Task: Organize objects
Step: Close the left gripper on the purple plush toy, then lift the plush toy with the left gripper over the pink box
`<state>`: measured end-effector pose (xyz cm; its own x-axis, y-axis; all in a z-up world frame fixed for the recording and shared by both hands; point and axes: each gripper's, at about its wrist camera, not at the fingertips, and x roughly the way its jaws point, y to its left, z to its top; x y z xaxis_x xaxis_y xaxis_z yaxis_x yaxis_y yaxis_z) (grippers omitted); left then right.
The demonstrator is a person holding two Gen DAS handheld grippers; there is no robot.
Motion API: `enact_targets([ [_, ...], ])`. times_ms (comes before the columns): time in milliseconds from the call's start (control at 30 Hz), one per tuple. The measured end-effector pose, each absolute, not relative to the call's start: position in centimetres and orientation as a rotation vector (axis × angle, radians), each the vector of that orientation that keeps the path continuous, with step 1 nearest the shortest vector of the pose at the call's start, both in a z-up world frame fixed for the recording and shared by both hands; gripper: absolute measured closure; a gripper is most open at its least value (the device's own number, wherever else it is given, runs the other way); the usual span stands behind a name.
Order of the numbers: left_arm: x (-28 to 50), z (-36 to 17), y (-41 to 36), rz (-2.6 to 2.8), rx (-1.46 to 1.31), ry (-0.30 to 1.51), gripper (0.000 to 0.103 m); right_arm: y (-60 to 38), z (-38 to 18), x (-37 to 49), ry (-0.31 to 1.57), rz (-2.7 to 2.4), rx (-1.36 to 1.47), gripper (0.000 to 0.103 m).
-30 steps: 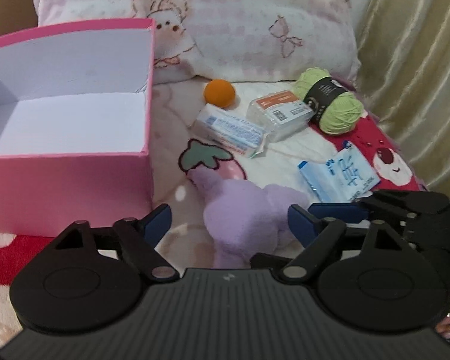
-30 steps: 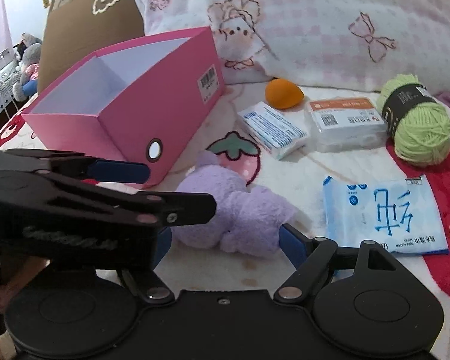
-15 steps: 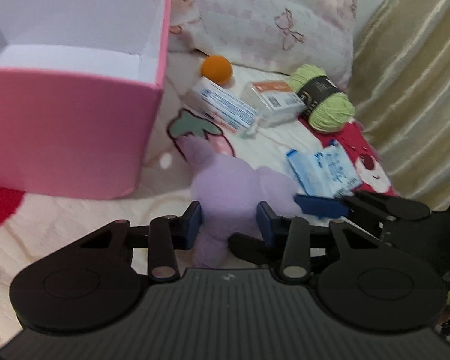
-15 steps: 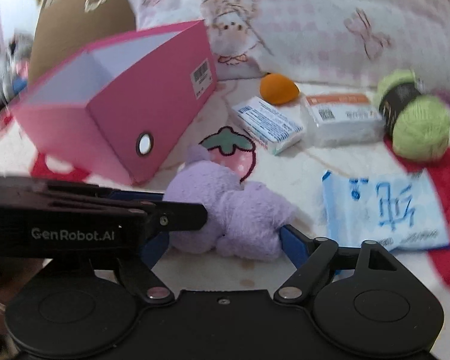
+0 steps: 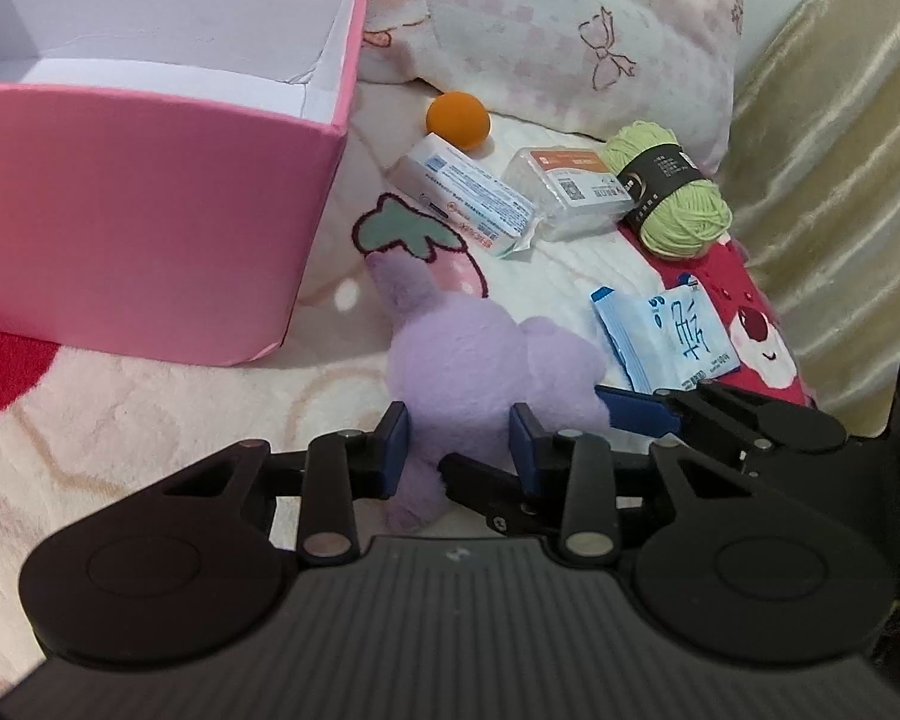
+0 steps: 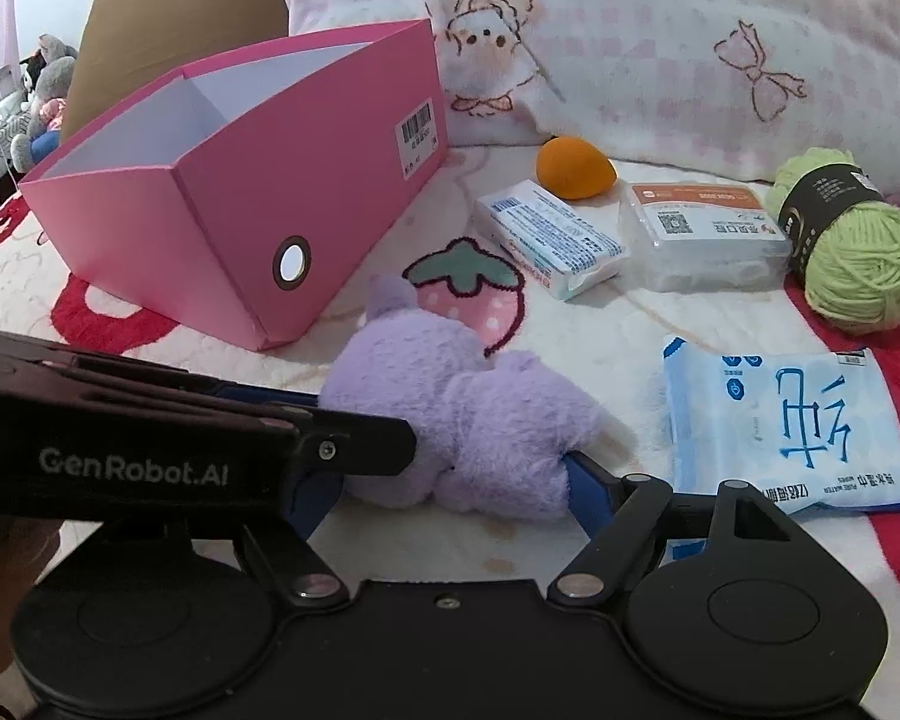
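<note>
The left gripper (image 5: pixel 457 441) has just been closing and now pinches the purple plush toy (image 5: pixel 480 360) beside the pink box (image 5: pixel 150 210). The right gripper (image 6: pixel 450 480) straddles the toy with jaws apart, seemingly not pressing. A lift into the box looks next.

A lilac plush (image 5: pixel 468 360) lies on a cream blanket (image 5: pixel 150 414) printed with red patches and a pink strawberry, by a pink box (image 6: pixel 282 180) with white inside, an orange ball (image 5: pixel 457 120), green yarn (image 6: pixel 858 258) black-banded, and a blue-and-white packet (image 6: pixel 786 420).
</note>
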<state>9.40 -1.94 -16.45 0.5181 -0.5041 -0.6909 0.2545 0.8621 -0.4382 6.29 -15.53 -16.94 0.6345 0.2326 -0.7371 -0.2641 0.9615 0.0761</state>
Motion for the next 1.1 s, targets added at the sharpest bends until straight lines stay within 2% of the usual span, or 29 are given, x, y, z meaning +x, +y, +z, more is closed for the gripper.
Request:
enact_targets([
  [100,9.5,-16.2,-1.9,-0.465,-0.305,0.951,0.069,-14.5,-16.7,5.6,0.809,0.282,-0.127,0.025],
  [233,9.2,-15.9,-1.7,-0.475,-0.310,0.938,0.069,-14.7,-16.4,5.4,0.815,0.269,-0.086,0.026],
  [500,8.3,-14.2,-1.9,-0.495,-0.271,0.899,0.069,-14.2,-15.1,4.4,0.780,0.265,-0.130,0.026],
  [833,7.9,-12.3,-1.1,-0.478,-0.316,0.943,0.069,-14.0,-13.5,3.8,0.810,0.267,-0.070,0.025],
  [1100,7.4,-11.0,-0.6,-0.473,-0.295,0.972,0.069,-12.9,-12.5,2.9,0.791,0.287,-0.126,0.024],
])
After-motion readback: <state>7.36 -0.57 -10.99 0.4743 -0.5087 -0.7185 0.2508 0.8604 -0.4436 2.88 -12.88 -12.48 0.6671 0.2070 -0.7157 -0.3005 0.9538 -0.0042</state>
